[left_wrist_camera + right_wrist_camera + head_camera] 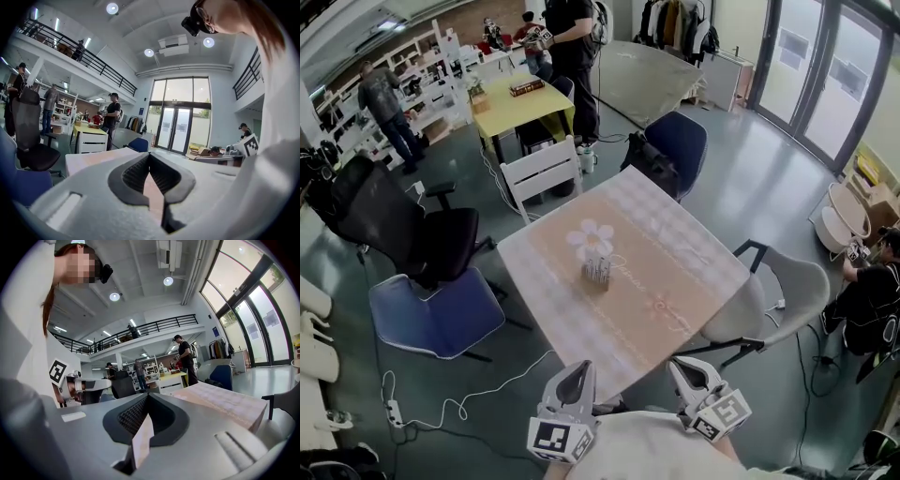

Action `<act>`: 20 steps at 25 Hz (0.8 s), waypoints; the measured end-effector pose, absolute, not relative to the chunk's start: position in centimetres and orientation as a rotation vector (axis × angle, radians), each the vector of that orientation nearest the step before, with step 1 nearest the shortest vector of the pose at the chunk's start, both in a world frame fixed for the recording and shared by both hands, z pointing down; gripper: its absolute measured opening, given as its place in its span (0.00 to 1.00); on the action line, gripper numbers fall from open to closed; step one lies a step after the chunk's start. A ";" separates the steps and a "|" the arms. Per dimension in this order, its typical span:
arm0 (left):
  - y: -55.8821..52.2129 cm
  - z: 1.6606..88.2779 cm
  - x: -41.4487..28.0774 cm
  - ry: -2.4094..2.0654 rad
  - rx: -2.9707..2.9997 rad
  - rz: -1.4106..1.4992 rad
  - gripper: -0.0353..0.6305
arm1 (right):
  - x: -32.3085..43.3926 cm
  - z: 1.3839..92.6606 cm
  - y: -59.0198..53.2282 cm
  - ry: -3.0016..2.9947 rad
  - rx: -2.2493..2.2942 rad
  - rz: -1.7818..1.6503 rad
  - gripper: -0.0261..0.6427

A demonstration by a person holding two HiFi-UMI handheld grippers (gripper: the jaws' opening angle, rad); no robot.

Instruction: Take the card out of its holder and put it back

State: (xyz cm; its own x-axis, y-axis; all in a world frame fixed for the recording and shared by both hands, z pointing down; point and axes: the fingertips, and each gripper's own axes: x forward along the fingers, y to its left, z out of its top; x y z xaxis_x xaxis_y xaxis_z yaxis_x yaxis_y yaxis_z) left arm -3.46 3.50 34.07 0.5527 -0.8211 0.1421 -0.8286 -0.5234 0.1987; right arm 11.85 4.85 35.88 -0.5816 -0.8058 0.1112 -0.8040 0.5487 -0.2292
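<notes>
In the head view a small card holder point(597, 273) stands at the middle of the square table point(675, 281) with its pink patterned cloth. A white flower-shaped card point(591, 240) sticks up out of it. My left gripper point(577, 368) and right gripper point(683, 365) hang side by side just off the table's near corner, well short of the holder. Both point toward the table. In the left gripper view the left gripper point(150, 155) has its jaw tips together with nothing held. The right gripper point(148, 395) is likewise shut and empty. Neither gripper view shows the holder.
Chairs ring the table: a black office chair point(412, 230), a blue one point(441, 314), a white one point(544, 169), a navy one point(680, 141) and a grey one point(778, 291). A cable and power strip point(394, 408) lie on the floor at left. People stand by a yellow table point(520, 98) behind.
</notes>
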 end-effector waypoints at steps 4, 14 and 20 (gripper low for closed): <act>3.3 34.2 -5.0 -1.406 2.527 0.044 0.05 | 10.4 36.1 4.2 2.764 -1.412 -0.416 0.04; 3.3 34.9 -5.9 -1.466 2.461 0.050 0.05 | 9.3 36.0 3.2 2.795 -1.338 -0.406 0.04; 2.2 35.3 -4.6 -1.495 2.429 0.069 0.05 | 10.5 36.5 1.7 2.818 -1.301 -0.422 0.04</act>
